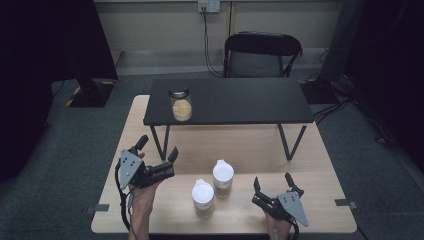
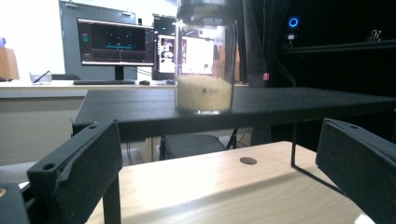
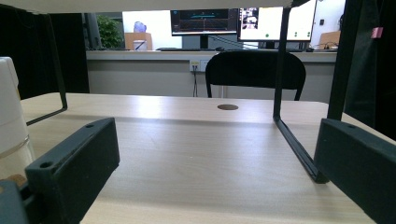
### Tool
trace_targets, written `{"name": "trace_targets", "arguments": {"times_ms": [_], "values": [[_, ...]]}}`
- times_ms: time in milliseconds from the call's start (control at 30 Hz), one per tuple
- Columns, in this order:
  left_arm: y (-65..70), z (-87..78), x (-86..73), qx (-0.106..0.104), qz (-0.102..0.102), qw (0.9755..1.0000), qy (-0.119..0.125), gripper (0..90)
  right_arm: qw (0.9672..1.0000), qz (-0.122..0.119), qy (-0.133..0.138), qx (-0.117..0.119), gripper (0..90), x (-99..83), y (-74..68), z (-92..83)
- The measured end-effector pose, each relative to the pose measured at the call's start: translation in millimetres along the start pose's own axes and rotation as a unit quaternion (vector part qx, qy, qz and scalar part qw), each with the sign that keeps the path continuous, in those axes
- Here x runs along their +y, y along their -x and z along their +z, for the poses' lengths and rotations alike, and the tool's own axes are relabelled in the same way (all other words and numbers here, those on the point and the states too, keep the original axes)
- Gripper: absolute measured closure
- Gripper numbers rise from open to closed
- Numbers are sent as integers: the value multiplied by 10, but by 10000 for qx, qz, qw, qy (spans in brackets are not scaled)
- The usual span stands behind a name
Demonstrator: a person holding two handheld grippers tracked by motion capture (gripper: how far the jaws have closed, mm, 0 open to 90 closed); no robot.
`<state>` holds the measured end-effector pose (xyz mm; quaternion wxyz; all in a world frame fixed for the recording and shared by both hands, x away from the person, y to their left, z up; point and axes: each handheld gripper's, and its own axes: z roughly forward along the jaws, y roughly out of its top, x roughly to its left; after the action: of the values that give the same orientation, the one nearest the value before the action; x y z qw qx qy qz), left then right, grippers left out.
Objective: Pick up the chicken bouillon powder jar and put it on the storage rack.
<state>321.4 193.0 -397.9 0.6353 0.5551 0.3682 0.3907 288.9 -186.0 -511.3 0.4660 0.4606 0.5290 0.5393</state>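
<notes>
A glass jar (image 1: 181, 102) with a black lid and pale grains inside stands on the left part of a low black shelf (image 1: 240, 100); the left gripper view has this jar (image 2: 204, 60) straight ahead, well beyond the jaws. Two white-lidded jars (image 1: 203, 197) (image 1: 223, 177) stand on the wooden table (image 1: 310, 165) between the grippers. My left gripper (image 1: 158, 150) is held open above the table's left side, nothing between its jaws. Near the front right edge my right gripper (image 1: 273, 182) is open and empty; a white-lidded jar (image 3: 10, 121) sits at the left edge of its view.
The shelf's thin black legs (image 1: 287, 142) stand on the table, one leg (image 3: 294, 126) just ahead of the right jaw. A black chair (image 1: 261, 55) stands behind the table. Monitors (image 2: 116, 44) line a desk in the background.
</notes>
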Motion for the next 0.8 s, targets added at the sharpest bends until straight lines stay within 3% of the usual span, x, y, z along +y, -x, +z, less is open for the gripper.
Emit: {"name": "trace_targets", "arguments": {"times_ms": [367,800], "values": [[-3,-116,-319,55,-76,9998,-149,0,10000,-2,-3,-11,0,0,0,0],[-58,-208,-559,102,-94,9994,-328,0,10000,-2,1,-5,0,0,0,0]]}}
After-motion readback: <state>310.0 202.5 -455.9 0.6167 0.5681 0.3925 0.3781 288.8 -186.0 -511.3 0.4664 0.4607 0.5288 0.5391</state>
